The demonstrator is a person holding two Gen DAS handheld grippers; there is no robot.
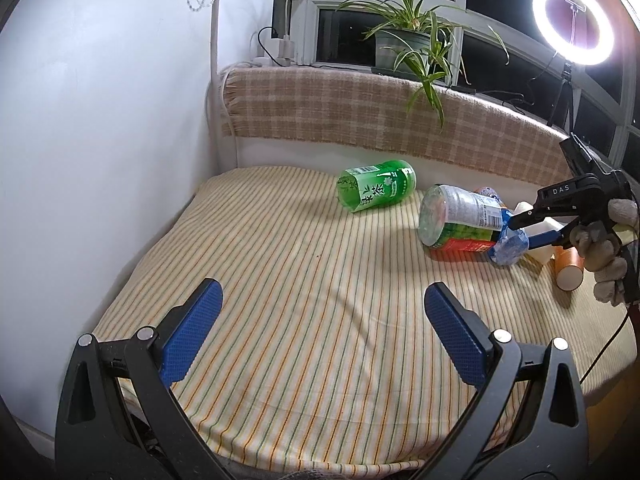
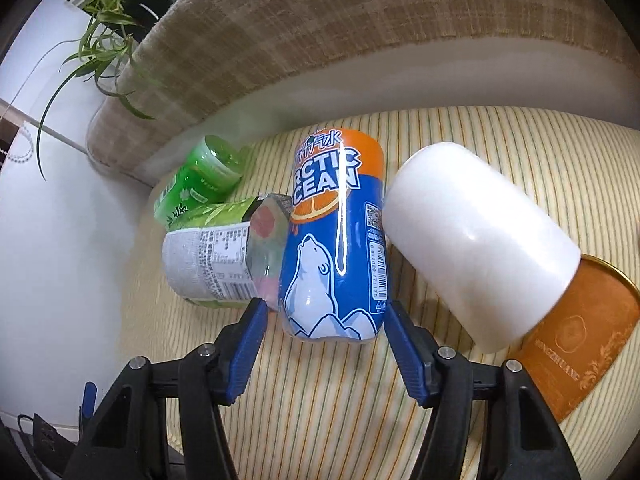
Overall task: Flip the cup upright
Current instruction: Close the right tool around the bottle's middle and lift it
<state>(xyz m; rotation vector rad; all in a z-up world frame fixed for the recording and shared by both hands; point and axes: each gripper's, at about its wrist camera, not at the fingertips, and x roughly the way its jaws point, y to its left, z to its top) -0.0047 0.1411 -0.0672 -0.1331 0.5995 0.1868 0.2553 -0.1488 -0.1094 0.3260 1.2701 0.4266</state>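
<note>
Several cut-bottle cups lie on their sides on a striped cloth (image 1: 304, 280). A blue Arctic Ocean cup (image 2: 334, 240) lies between the fingers of my right gripper (image 2: 326, 320); the jaws stand open around its bottom end, close to its sides. In the left wrist view the right gripper (image 1: 520, 232) reaches in from the right at the blue cup (image 1: 510, 246). A white cup (image 2: 472, 252) lies just right of it. A green tea cup (image 1: 376, 190) lies at the back. My left gripper (image 1: 320, 320) is open and empty over the cloth.
A green and white labelled cup (image 1: 456, 218) lies against the blue one, over a red one (image 1: 460, 249). An orange paper tube (image 2: 576, 340) lies at the right. A plaid-covered ledge (image 1: 360, 108) with a potted plant (image 1: 408, 44) and a ring light (image 1: 573, 22) bounds the back.
</note>
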